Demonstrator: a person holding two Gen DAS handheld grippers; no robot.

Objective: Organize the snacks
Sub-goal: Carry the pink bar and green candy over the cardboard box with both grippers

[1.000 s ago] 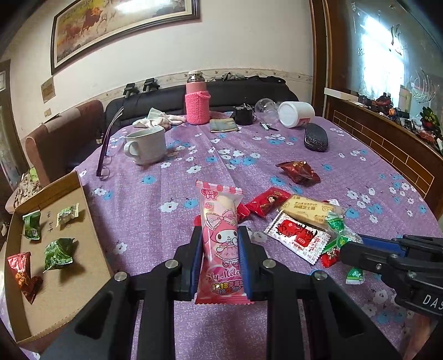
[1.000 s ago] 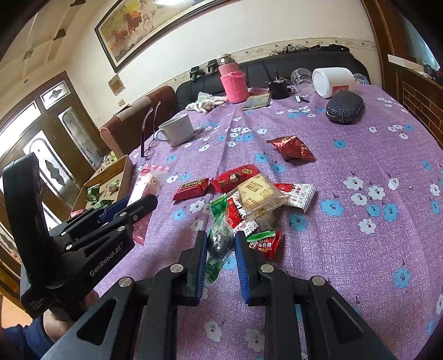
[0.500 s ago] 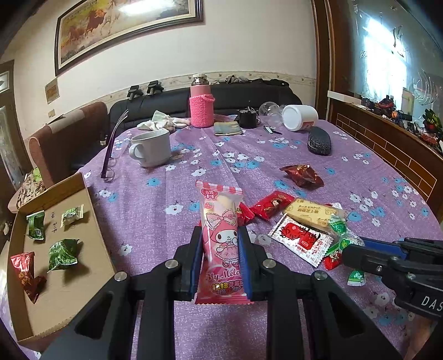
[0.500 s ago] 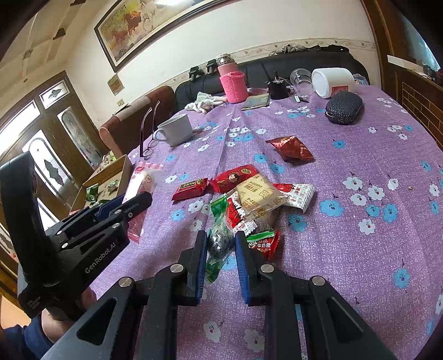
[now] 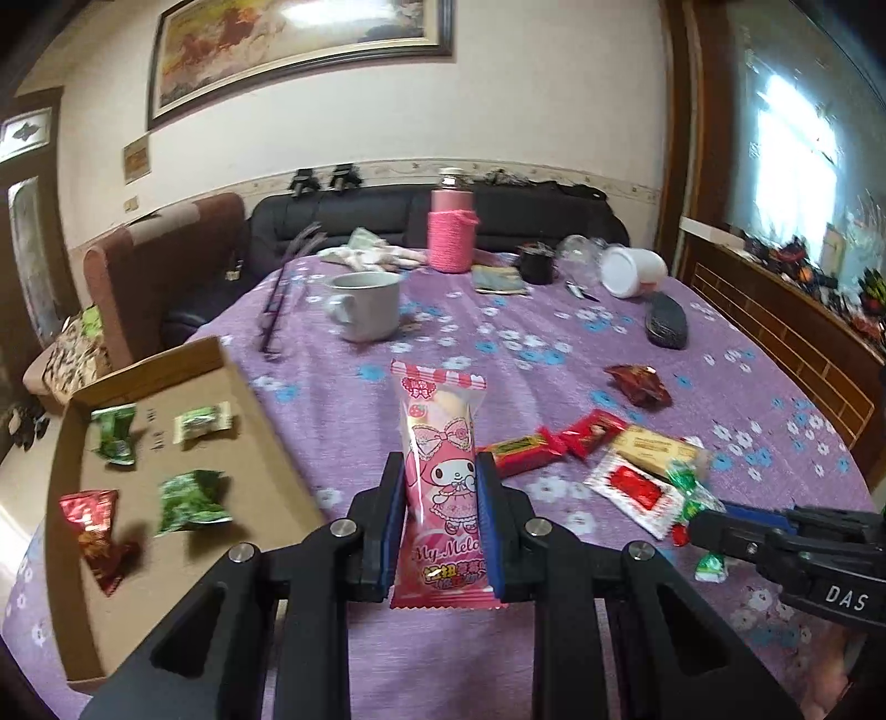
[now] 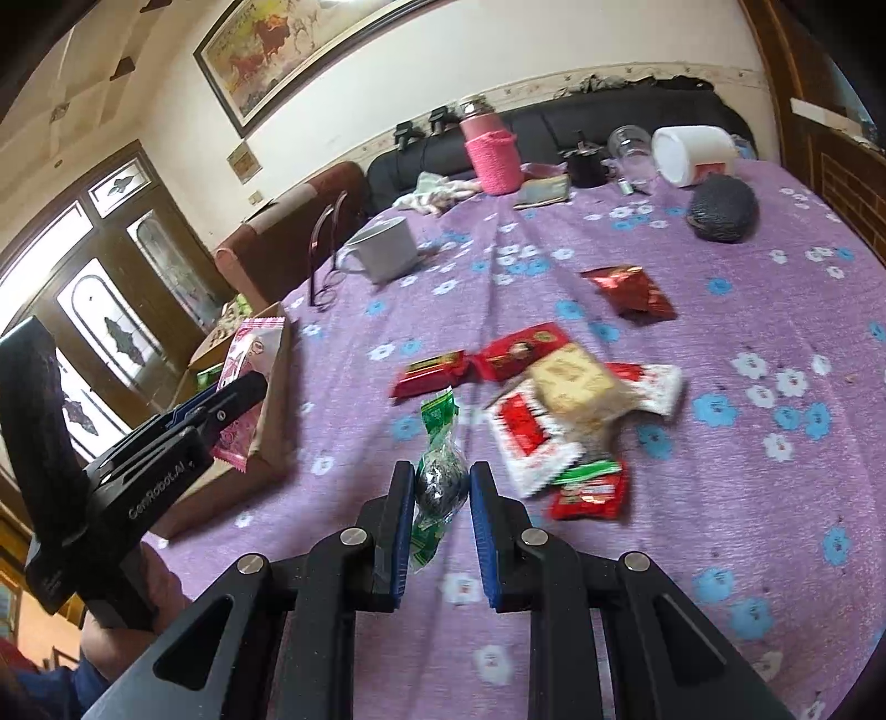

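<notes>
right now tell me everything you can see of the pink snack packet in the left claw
The pink snack packet is a long, glossy plastic pillow pack with a striped, crimped top seal, a cartoon rabbit in a pink hood and "My Melo" lettering. It stands upright, clamped at its lower half between the blue pads of the left claw, held above the purple flowered tablecloth. In the right wrist view it hangs by the cardboard tray.

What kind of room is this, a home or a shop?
Most likely a home living room: a black sofa behind the table, a large framed painting on the wall, and a flowered purple tablecloth with a mug.
</notes>
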